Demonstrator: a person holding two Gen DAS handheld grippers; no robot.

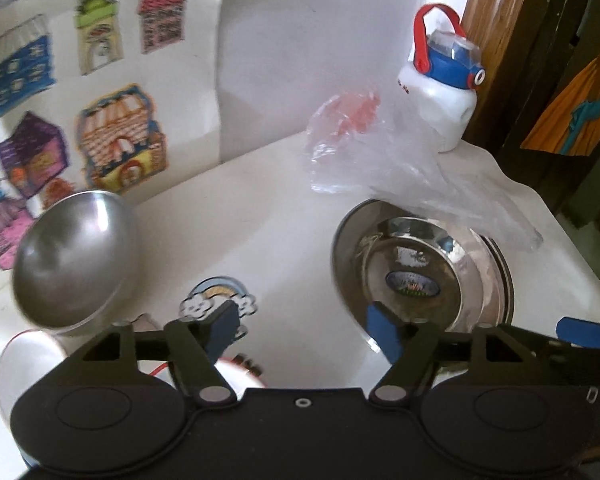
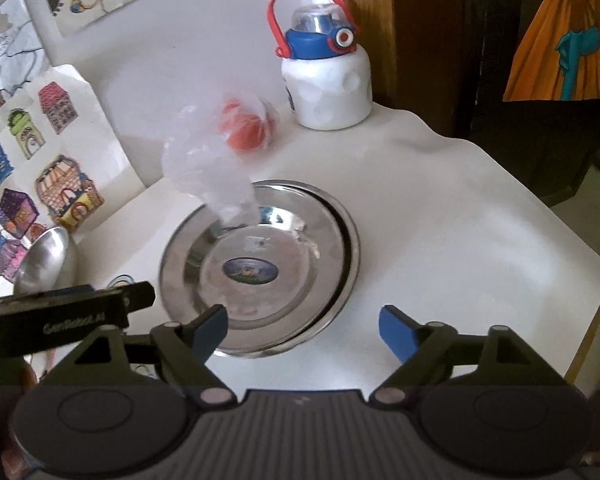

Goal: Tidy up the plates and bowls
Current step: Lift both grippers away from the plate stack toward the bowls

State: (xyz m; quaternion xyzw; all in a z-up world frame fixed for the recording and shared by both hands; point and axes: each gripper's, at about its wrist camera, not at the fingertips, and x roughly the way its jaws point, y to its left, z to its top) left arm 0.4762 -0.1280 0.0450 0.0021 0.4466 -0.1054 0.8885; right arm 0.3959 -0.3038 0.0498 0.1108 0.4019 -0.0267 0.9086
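Note:
A stack of shiny steel plates (image 1: 452, 280) (image 2: 284, 256) lies on the white tabletop, with an oval sticker in the middle of the top one. A steel bowl (image 1: 76, 256) (image 2: 46, 264) sits tilted to the left of the plates, its hollow facing me. My left gripper (image 1: 304, 330) hangs open between bowl and plates, its right pad over the plates' near rim. My right gripper (image 2: 304, 330) is open too, just in front of the plates, and its left pad overlaps their near-left rim. Neither gripper holds anything.
A crumpled clear plastic bag (image 1: 400, 160) (image 2: 212, 172) with something red inside droops onto the plates' far side. A white bottle with a blue cap and red handle (image 1: 440, 80) (image 2: 324, 80) stands at the back. A white round object (image 1: 24, 364) lies near left. The table edge (image 2: 596, 292) runs along the right.

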